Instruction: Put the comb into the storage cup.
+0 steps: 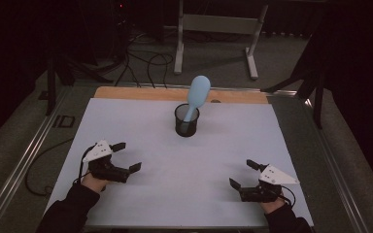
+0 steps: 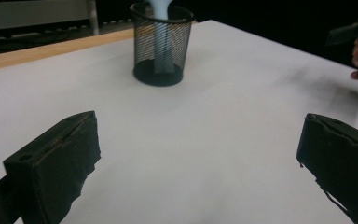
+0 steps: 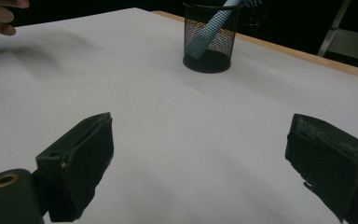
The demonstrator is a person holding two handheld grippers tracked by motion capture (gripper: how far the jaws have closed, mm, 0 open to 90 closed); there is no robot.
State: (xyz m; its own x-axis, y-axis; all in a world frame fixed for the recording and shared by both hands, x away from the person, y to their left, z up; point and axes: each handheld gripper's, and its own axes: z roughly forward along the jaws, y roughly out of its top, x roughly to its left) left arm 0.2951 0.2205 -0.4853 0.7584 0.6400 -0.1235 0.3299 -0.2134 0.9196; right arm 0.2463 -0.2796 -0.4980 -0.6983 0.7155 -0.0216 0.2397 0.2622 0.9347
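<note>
Both grippers, left (image 1: 126, 156) and right (image 1: 243, 173), gape wide, holding nothing; mesh cup (image 1: 187, 121) hides the blue spoon's (image 1: 197, 93) handle end.

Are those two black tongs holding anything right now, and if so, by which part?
Nothing is held. The left tongs and right tongs are both open over the white table, well short of the blue spoon standing in the mesh cup.

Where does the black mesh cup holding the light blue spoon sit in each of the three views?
High view: mesh cup just above centre, on the white table, spoon leaning up and right.
Left gripper view: mesh cup at top, left of centre.
Right gripper view: mesh cup at top, right of centre.
Shared landmark: the wooden strip along the table's far edge.
</note>
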